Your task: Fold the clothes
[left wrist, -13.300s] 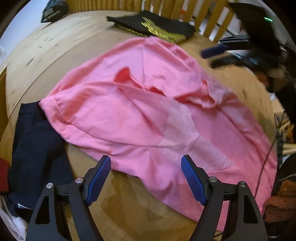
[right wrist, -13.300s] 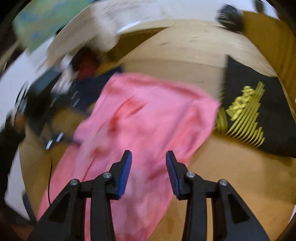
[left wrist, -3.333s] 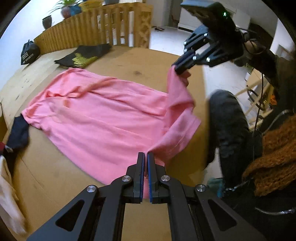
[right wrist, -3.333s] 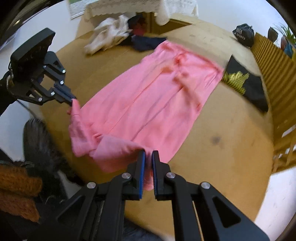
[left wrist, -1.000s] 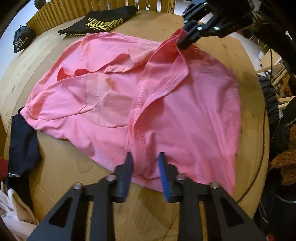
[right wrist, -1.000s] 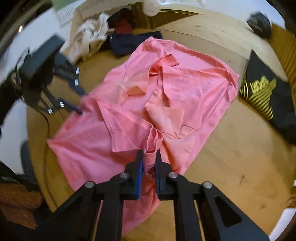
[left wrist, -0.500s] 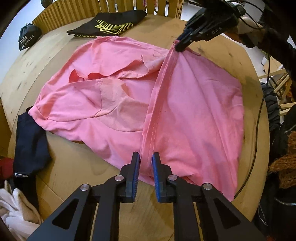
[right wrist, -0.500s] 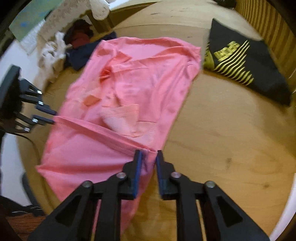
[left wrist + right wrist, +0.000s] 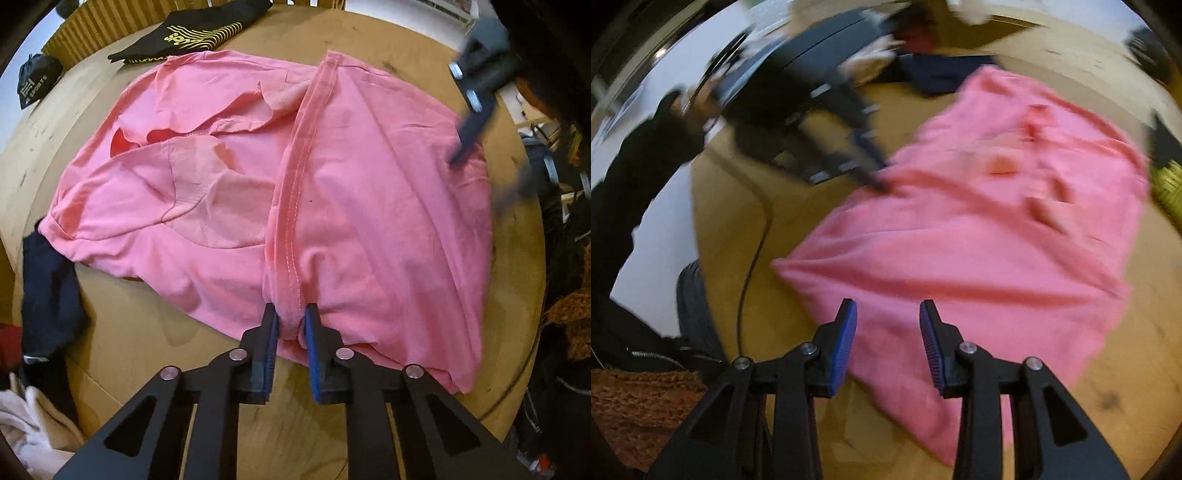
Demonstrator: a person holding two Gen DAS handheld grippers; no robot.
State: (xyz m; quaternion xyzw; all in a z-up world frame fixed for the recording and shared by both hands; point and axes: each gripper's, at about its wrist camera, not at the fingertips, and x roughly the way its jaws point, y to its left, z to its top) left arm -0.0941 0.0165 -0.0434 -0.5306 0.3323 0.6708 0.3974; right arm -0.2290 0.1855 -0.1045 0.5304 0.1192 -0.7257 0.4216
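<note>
The pink shirt [image 9: 369, 206] lies on the round table [image 9: 140, 332], with one half already laid over the other; the stitched hem [image 9: 295, 192] runs across the middle as the upper layer's edge. One fold judged done. Sleeves and collar area beyond the hem are still rumpled, and further folds remain.

The left gripper [image 9: 288, 325] pinches the near end of the hem, its pads pressed on the cloth. The right gripper [image 9: 888, 332] has its jaws opening, nothing pinched between them; it hovers over the folded side of the shirt, with that view blurred.

Edges: the folded side lies close to the table rim nearest the person. A black shirt [image 9: 195, 33] lies just beyond the pink shirt's far side, a dark garment [image 9: 48, 288] touches its sleeve side. Bare wood is open in front of the left gripper.
</note>
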